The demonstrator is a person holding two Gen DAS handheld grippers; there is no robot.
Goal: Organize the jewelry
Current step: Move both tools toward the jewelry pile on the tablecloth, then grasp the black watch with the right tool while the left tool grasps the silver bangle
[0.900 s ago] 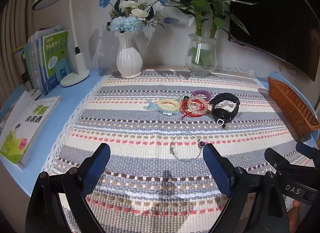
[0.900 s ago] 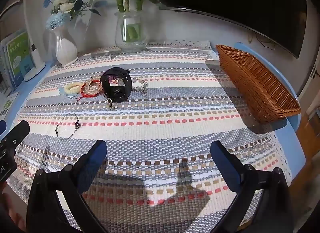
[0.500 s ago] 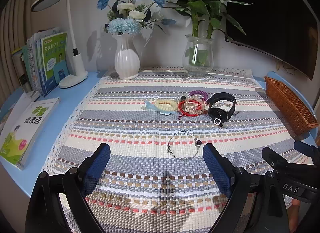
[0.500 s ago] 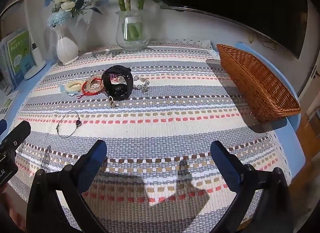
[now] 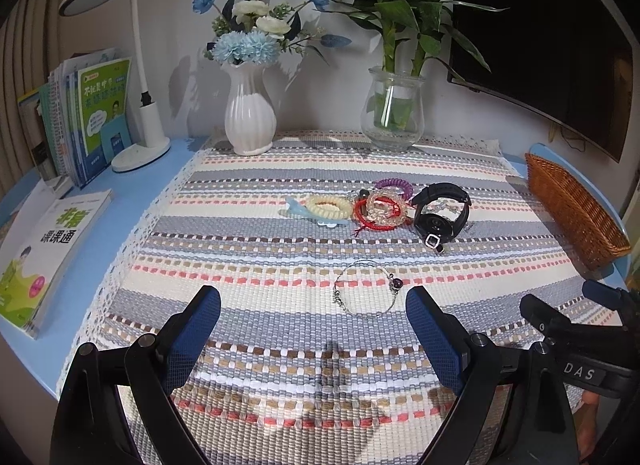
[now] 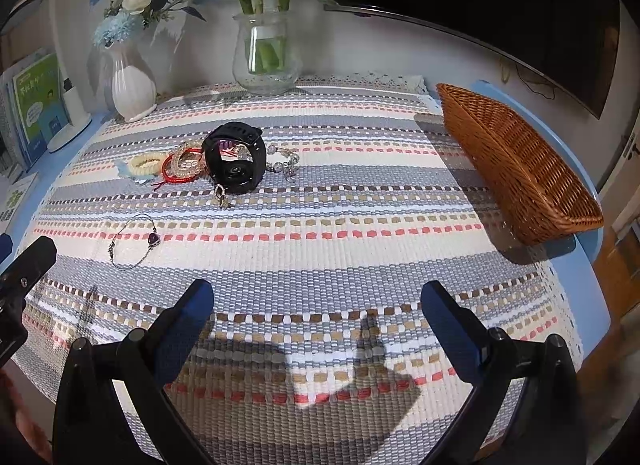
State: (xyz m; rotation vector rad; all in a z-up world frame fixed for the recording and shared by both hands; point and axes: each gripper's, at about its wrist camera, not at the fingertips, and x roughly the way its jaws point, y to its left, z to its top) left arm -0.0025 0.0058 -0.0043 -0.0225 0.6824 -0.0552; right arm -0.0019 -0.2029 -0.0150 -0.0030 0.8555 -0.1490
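Observation:
A thin silver bracelet [image 5: 366,289] with a dark purple charm lies on the striped cloth just ahead of my open left gripper [image 5: 314,305], nearer its right finger. Further back sits a cluster: a cream bead bracelet [image 5: 328,207], red cord bracelets [image 5: 380,213], a purple coil band [image 5: 394,185] and a black watch [image 5: 440,213]. In the right wrist view the silver bracelet [image 6: 134,243] lies to the left, the black watch [image 6: 236,163] further back, and a grey bead bracelet [image 6: 284,161] behind it. My right gripper [image 6: 316,307] is open over bare cloth, holding nothing.
A brown wicker basket [image 6: 516,169] stands at the table's right edge. A white flower vase [image 5: 250,117] and a glass plant vase [image 5: 394,113] stand at the back. A desk lamp [image 5: 140,145] and books [image 5: 52,253] occupy the blue table on the left.
Both views have pulled back and tilted slightly; the jewelry sits a little lower and nearer the fingers in the right wrist view. Both grippers stay open, and nothing on the cloth has moved.

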